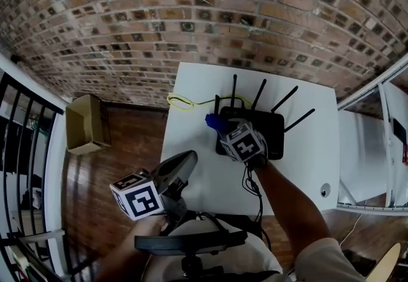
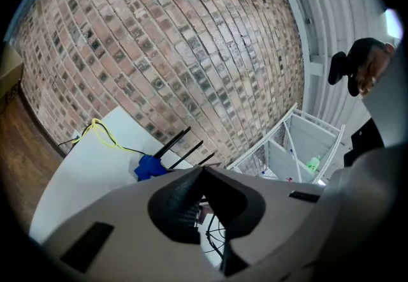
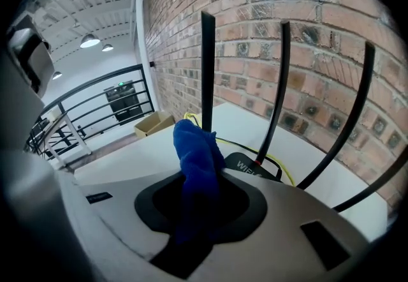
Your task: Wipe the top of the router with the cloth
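Observation:
A black router with several upright antennas lies on the white table. My right gripper hovers over the router's left part, shut on a blue cloth. In the right gripper view the blue cloth bunches up between the jaws, with the router's top and antennas just beyond. My left gripper stays at the table's near left edge, jaws together, nothing in them. In the left gripper view the cloth and antennas show far ahead.
A yellow cable loops at the table's back left by the brick wall. Black cables trail off the near edge. A cardboard box stands on the wooden floor at left. A black railing runs along the far left.

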### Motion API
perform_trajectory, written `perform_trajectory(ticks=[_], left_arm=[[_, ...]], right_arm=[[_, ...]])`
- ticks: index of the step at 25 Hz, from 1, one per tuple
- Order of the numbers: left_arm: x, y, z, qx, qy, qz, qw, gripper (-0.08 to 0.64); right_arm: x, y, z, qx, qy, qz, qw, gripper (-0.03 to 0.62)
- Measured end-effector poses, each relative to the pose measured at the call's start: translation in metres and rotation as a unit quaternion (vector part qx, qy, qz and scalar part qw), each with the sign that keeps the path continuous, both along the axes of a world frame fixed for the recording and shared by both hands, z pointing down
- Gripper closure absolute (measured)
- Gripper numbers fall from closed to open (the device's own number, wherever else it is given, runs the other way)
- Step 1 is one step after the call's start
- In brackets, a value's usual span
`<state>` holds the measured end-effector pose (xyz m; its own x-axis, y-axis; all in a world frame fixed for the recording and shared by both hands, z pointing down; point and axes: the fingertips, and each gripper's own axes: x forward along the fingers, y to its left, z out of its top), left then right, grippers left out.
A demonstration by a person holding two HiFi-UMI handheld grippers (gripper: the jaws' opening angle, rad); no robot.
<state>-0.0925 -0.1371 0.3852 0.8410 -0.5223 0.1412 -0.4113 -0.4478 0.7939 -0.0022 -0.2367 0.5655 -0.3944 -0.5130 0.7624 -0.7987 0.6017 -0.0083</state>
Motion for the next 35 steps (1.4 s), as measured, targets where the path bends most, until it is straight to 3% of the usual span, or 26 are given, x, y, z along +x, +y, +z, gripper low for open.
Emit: perform_trajectory(ticks=[6, 11, 15, 19, 22, 28, 35], left_arm=[[0.011, 0.002, 0.001, 0.001, 0.002, 0.019, 0.9998, 0.541], [0.03, 0.002, -0.003, 0.0, 0.011, 0.044, 0.999, 0.541], [0.042, 0.005, 0.002, -0.004, 0.002, 0.063, 0.998, 0.541], [0.054, 0.005, -0.001, -0.001, 0.008, 0.08, 0.9968, 0.541], [0.056, 0.005, 0.0, -0.004, 0.009, 0.088, 0.9961, 0.541], [0.048, 0.002, 0.008, -0.013, -0.001, 0.095, 0.9954, 0.541], [0.037, -0.005, 0.016, -0.021, -0.006, 0.098, 0.9949, 0.543]], right_arm=[[0.021, 0.018, -0.043, 0.034, -0.052, 0.048, 0.997, 0.485], [0.074, 0.029, -0.054, 0.036, -0.07, 0.125, 0.989, 0.485], [0.139, 0.035, -0.044, 0.025, -0.026, 0.208, 0.977, 0.485], [0.201, 0.037, -0.031, 0.01, 0.031, 0.294, 0.955, 0.485], [0.226, 0.035, -0.02, -0.007, 0.065, 0.331, 0.941, 0.485], [0.237, 0.034, -0.005, -0.041, 0.109, 0.384, 0.916, 0.485], [0.241, 0.024, 0.012, -0.051, 0.174, 0.39, 0.903, 0.485]])
